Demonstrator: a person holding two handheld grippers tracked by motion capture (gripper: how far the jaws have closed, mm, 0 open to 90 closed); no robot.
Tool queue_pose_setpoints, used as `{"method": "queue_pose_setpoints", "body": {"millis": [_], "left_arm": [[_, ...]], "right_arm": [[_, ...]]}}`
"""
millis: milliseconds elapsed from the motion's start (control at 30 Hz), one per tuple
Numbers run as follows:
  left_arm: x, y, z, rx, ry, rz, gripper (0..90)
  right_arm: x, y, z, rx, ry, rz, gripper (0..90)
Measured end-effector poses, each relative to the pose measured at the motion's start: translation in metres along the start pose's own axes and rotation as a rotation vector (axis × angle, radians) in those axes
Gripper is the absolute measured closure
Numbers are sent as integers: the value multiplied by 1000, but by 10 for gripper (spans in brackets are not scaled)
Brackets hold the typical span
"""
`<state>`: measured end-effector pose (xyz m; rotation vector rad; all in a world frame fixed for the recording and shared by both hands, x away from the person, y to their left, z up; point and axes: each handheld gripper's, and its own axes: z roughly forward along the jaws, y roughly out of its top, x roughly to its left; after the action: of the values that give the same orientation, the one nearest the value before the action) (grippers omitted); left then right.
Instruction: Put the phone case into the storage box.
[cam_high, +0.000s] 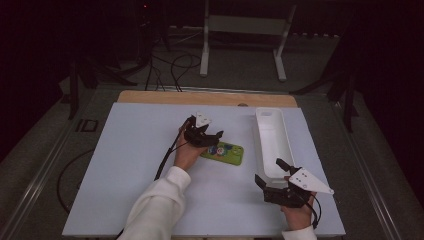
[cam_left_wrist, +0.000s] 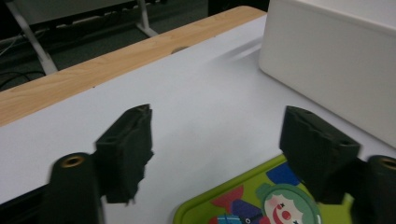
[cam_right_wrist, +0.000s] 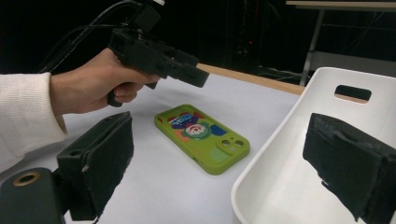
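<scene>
Here the left claw (cam_high: 210, 134) hovers with jaws apart just over the left end of the green phone case (cam_high: 224, 153), which lies flat mid-tabletop (cam_high: 130, 165). Right of it stands a long white tray (cam_high: 272, 145); the right claw (cam_high: 269, 172), jaws apart, straddles the tray's near wall.

A dim lab recording bay: beyond the grippers, a white-topped table (cam_high: 150, 165) stands amid loose floor cables (cam_high: 172, 65) and a metal stand's legs (cam_high: 242, 47)
</scene>
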<state>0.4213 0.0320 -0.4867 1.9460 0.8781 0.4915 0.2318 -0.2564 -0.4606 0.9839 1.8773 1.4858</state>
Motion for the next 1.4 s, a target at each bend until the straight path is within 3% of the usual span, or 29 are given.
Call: {"method": "queue_pose_setpoints", "body": {"millis": [100,133,233,633,1033,1400], "left_arm": [[-1,0,3,7,-2,4,367],[0,-1,5,16,-16,7,437],[0,-2,10,31,-17,-4,496],[5,-10,20,88,-31,-19,893],[13,-21,31,162,-17,-30,900],[16,-25,37,200,-11,-33,900]], "right_arm": [[0,0,0,0,0,1,86],[-1,0,0,-2,-2,1,86],[-1,0,0,-4,-1,2,86],[-1,0,-1,-5,-2,4,86],[-1,0,-1,-7,-5,2,86],[-3,0,-1,-6,-9,6,86]]}}
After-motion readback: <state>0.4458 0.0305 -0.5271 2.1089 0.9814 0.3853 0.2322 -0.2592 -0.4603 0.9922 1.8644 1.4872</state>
